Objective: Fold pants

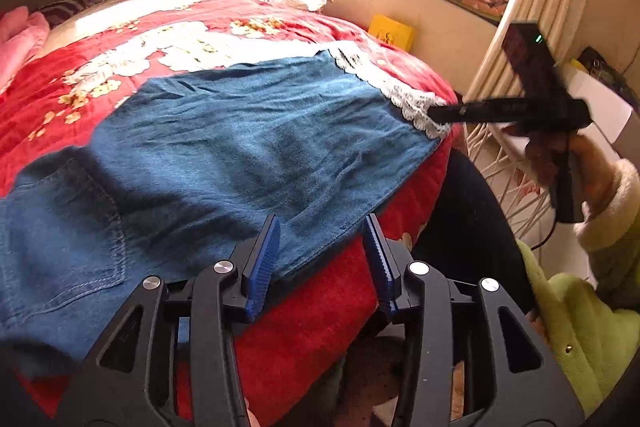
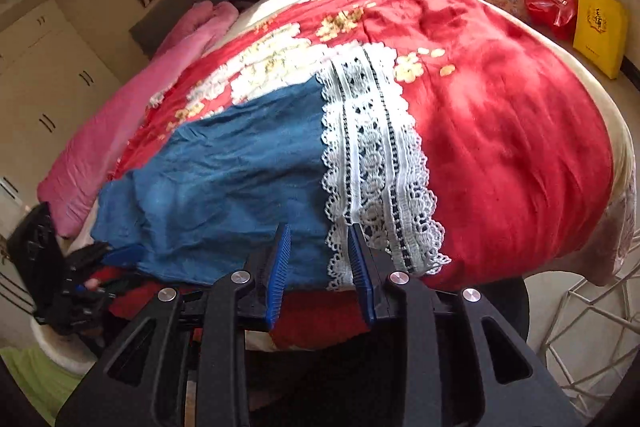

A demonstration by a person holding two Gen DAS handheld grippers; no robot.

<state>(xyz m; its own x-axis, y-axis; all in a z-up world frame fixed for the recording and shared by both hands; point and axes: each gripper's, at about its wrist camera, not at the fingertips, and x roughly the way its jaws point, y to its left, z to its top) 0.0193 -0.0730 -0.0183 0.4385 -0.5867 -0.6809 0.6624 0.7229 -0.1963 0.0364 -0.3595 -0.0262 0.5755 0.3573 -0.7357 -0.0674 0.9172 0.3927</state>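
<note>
Pants (image 1: 224, 147) flat at bed (image 1: 320, 315) edge, lace hem (image 2: 372, 163)

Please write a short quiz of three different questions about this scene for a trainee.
1. True or false: the left gripper is clamped on the pants.
2. What trims the pants' hem? A) lace B) fur C) zipper
3. Fill in: the pants lie on a ____ blanket.

Key: 1 false, its jaws stand apart with the fabric edge between them, unpressed; 2 A, lace; 3 red.
</note>
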